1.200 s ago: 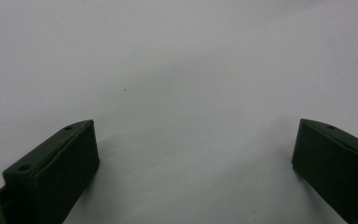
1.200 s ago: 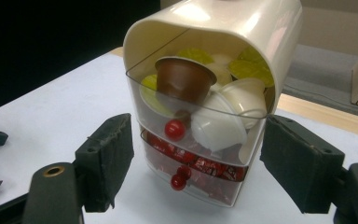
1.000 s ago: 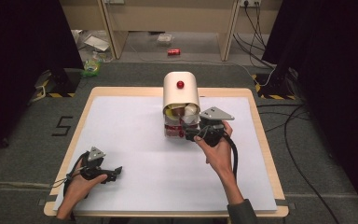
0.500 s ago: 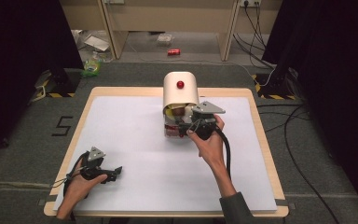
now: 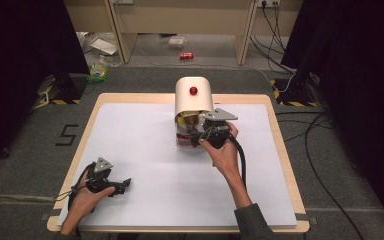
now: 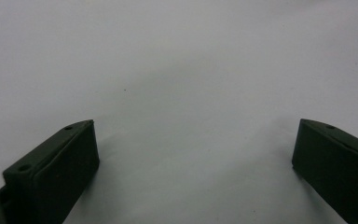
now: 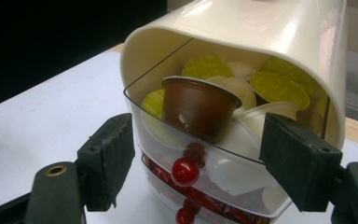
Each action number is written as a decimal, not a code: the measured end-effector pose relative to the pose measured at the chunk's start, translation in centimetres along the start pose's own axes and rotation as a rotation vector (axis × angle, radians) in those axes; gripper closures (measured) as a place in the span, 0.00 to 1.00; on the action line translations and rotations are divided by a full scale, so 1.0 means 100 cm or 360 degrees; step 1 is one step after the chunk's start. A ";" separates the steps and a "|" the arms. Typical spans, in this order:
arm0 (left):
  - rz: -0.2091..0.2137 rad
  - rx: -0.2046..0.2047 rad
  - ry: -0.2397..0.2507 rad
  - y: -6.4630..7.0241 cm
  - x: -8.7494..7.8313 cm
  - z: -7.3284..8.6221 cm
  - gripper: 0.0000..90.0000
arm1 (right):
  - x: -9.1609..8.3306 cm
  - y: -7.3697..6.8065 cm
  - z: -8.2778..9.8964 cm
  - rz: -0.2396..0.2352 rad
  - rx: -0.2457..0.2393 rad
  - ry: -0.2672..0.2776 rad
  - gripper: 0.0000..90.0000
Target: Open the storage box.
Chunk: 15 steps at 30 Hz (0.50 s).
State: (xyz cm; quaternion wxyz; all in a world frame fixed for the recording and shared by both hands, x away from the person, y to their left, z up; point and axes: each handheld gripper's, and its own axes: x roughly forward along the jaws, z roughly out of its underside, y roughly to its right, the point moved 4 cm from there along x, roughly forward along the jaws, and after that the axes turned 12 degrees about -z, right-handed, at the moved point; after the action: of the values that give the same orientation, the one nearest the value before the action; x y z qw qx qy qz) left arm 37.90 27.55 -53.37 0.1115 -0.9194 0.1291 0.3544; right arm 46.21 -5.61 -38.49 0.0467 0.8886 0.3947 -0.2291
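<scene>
At the far middle of the white-topped wooden table (image 5: 130, 125), the right gripper (image 7: 198, 161) faces the open clear drawer (image 7: 223, 154) of a cream, dome-topped capsule dispenser (image 5: 193, 97), jaws spread and empty, lined up on its small red knob (image 7: 185, 171) (likely to pull). A brown plastic capsule (image 7: 196, 107) sits topmost. The left gripper (image 6: 193, 172) rests aside, jaws wide.

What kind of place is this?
Probably a lab recording station: a white-topped wooden table ringed by black curtains, loose cables on the grey carpet, and a cream plastic capsule dispenser as test prop.
</scene>
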 end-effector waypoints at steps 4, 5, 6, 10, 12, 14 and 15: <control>0.0000 0.0000 0.0000 0.000 0.000 0.000 0.00 | -0.001 0.000 0.001 -0.0009 -0.0011 -0.0017 0.30; 0.0000 0.0000 0.0000 0.000 0.000 0.000 0.00 | -0.001 0.000 0.001 -0.0010 -0.0013 -0.0021 0.30; 0.0000 0.0000 0.0000 0.000 0.000 0.000 0.00 | -0.001 0.000 0.001 -0.0009 -0.0017 -0.0023 0.30; 0.0000 0.0000 0.0000 0.000 0.000 0.000 0.00 | -0.001 0.000 0.001 -0.0008 -0.0032 -0.0036 0.30; 0.0000 -0.0001 0.0000 0.000 0.000 0.000 0.00 | -0.002 -0.001 0.001 -0.0011 -0.0042 -0.0048 0.30; 0.0001 -0.0001 0.0001 0.000 0.000 0.000 0.00 | -0.003 -0.002 0.002 -0.0014 -0.0054 -0.0055 0.30; 0.0000 -0.0001 0.0000 0.000 0.000 0.000 0.00 | -0.004 -0.002 0.002 -0.0017 -0.0058 -0.0066 0.30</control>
State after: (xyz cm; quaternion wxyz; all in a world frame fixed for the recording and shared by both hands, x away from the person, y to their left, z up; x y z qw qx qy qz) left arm 37.89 27.55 -53.37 0.1112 -0.9195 0.1291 0.3543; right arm 45.73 -5.79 -38.46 0.0698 0.8805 0.4026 -0.2404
